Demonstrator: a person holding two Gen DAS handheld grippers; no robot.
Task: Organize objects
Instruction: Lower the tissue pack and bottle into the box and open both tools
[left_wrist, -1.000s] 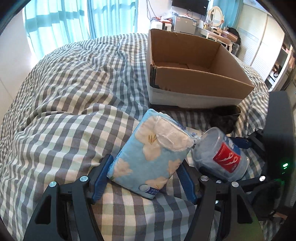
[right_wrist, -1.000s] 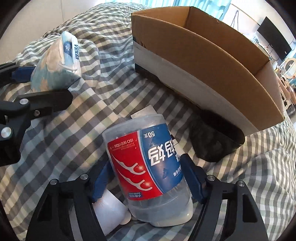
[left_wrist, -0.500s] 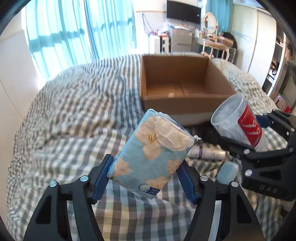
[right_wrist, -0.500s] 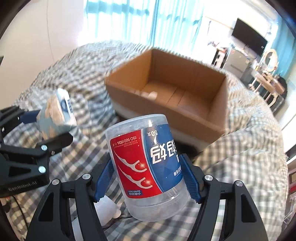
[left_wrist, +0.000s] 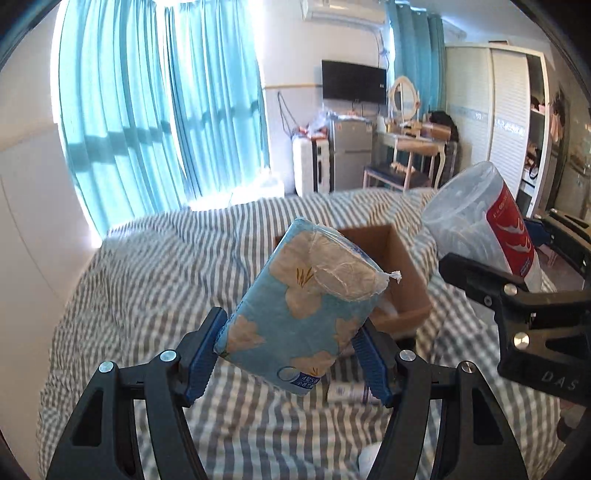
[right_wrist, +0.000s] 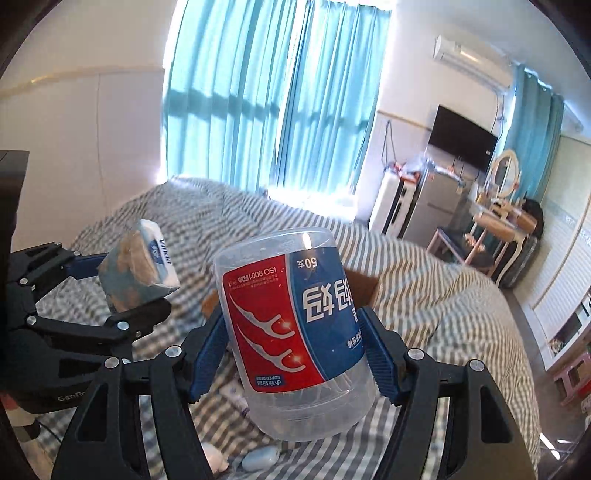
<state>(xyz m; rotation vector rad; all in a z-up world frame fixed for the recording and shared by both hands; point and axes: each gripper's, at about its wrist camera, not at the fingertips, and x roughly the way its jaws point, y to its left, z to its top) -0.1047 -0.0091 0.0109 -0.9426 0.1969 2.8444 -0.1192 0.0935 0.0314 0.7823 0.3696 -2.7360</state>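
In the lower centre of the right wrist view, our right gripper (right_wrist: 295, 350) clamps a clear floss-pick jar (right_wrist: 295, 332), its label upside down: "ISO 9001", "50", "SUPER DEER" and two white picks on red. The jar's long axis runs nearly upright, leaning upper left. Our left gripper (left_wrist: 288, 350) pinches a blue flowered tissue pack (left_wrist: 303, 306), tilted toward the upper right; "Vinda" shows on its end at the right view's left. The cardboard box (left_wrist: 399, 280) sits behind it on the checked bedding (left_wrist: 166, 266).

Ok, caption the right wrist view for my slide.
Right gripper lifts a floss-pick jar above the checked bed.
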